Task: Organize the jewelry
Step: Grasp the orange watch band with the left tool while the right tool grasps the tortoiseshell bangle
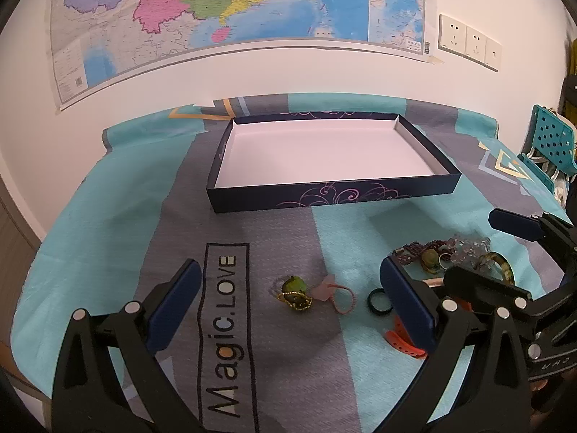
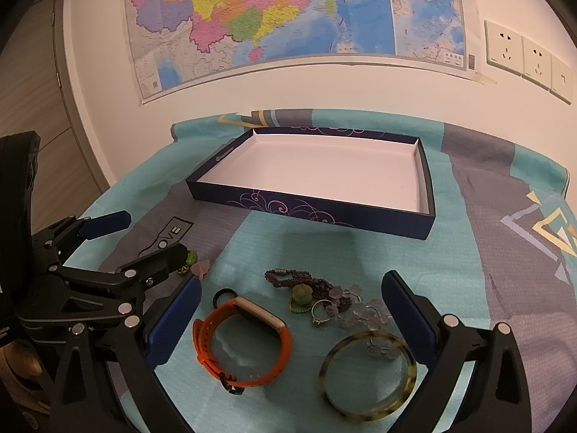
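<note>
Grey cloth (image 1: pixel 274 231) lettered "Magic.LOVE" is spread over the tabletop. Jewelry (image 2: pixel 324 303) is scattered near the navy box (image 1: pixel 324 195). Jaws of left gripper (image 1: pixel 288 303) and right gripper (image 2: pixel 292 321) are held open, empty.

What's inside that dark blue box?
Nothing visible: the box shows only its bare white floor. The near wall hides a thin strip of floor behind it. All the jewelry lies outside on the cloth.

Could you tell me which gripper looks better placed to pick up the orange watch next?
Probably the right gripper: open, with the orange watch between its fingers. The left gripper faces the pink hair tie.
</note>
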`<state>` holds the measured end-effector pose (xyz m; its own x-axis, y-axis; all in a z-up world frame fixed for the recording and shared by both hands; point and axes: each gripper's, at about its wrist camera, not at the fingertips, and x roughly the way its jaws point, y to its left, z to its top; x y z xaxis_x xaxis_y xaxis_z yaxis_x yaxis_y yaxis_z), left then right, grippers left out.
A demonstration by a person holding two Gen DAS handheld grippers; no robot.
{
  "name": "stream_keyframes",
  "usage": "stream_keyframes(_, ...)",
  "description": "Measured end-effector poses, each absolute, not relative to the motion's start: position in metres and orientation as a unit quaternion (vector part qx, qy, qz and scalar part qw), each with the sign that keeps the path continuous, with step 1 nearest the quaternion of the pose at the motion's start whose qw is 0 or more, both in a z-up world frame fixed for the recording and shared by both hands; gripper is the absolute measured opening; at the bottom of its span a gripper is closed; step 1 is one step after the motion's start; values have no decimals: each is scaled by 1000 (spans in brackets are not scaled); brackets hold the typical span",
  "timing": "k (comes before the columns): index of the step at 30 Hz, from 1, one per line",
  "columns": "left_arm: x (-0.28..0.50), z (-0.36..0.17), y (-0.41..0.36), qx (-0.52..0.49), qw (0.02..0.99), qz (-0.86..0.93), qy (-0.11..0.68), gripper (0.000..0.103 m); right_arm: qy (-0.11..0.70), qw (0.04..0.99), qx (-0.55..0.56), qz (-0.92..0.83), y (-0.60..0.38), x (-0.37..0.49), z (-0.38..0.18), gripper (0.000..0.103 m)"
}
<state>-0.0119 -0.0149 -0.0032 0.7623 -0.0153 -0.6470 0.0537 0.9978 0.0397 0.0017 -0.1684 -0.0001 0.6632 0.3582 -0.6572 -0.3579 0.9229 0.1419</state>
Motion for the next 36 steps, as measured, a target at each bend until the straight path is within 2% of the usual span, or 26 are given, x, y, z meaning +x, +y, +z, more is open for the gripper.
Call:
stream_keyframes(12,-15,-4,-19,41,937,-42,344,97,365,913,-4,184,-184,-1,-2,97)
stream_keyframes(14,-16,-3,-21,44,936,-61,344,94,369,913,-3,174,-195,-3,-3,96)
stream_keyframes(16,-18,-4,-25,47,933,-84,348,84,375,912,-3,166,-205,-4,-5,94)
stream_keyframes(17,-18,-5,-27,50,931,-93,350,82,379,911,-3,161,-209,-5,-6,92)
stream_keyframes(19,-20,-8,-33,58,925,-117,356,75,390,907,2,155,-219,-6,-11,87)
stream_keyframes(23,-27,-13,-51,79,914,-165,363,70,410,900,4,151,-231,-9,-20,70)
stream_keyframes(25,-30,-16,-58,85,907,-184,368,65,416,896,6,152,-235,-12,-24,65)
stream_keyframes(27,-31,-20,-65,91,899,-201,378,62,421,894,8,154,-237,-13,-26,54)
stream_keyframes(31,-30,-28,-72,84,885,-225,399,59,434,887,19,158,-242,-13,-31,43)
stream_keyframes(36,-25,-33,-70,62,873,-240,420,52,442,882,25,163,-244,-12,-34,14)
